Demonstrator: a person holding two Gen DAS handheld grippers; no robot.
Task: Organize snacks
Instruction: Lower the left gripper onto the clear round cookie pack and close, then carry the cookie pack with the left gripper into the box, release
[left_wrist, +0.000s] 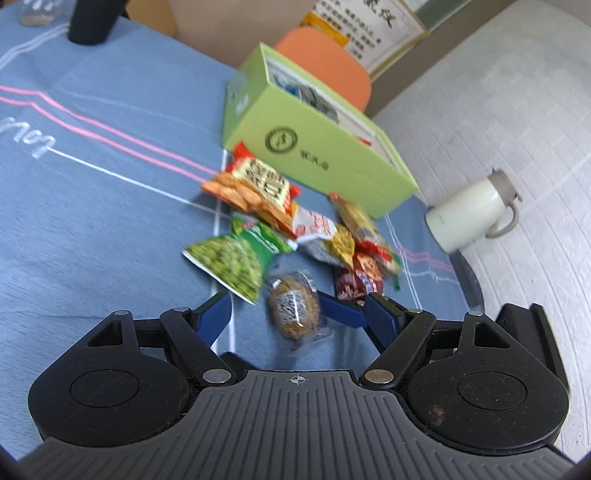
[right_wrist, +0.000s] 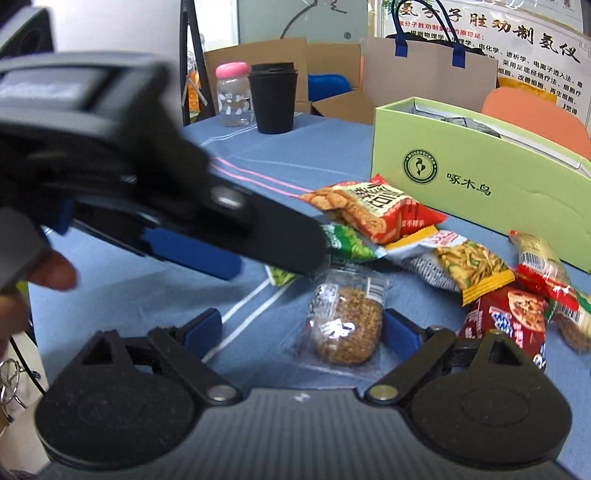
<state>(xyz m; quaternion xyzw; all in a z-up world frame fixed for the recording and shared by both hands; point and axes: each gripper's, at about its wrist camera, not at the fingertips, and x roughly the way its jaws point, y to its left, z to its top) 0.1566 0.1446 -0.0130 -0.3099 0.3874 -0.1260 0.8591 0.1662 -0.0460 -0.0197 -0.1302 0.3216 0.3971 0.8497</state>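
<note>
Both grippers are held with jaws spread wide and nothing clamped. The left gripper (left_wrist: 291, 314) is seen in its own view with the clear-wrapped sesame cake (left_wrist: 294, 309) lying on the blue tablecloth (left_wrist: 92, 206) between its fingers, no contact visible. In the right wrist view the same cake (right_wrist: 345, 325) lies between the right gripper (right_wrist: 303, 328) fingers, just beside the right pad (right_wrist: 400, 334); contact cannot be told.

Ahead of the left jaws a heap of snack packets is shown: a green pea bag (left_wrist: 232, 260) ahead-left, an orange cracker bag (left_wrist: 258, 188) farther ahead, a dark red packet (left_wrist: 356, 282) ahead-right. Beyond the heap stands the open green box (left_wrist: 317, 147), a few items inside.

Shown only by the left view: a white jug (left_wrist: 476, 218) on the floor, right of the jaws.

Shown only by the right view: the left gripper (right_wrist: 236, 251) from outside, reaching in from the left above the pea bag (right_wrist: 345, 243); a yellow strip-snack packet (right_wrist: 469, 266); a pink-lidded jar (right_wrist: 233, 94). A black cup (right_wrist: 273, 98) is seen whole only there.
</note>
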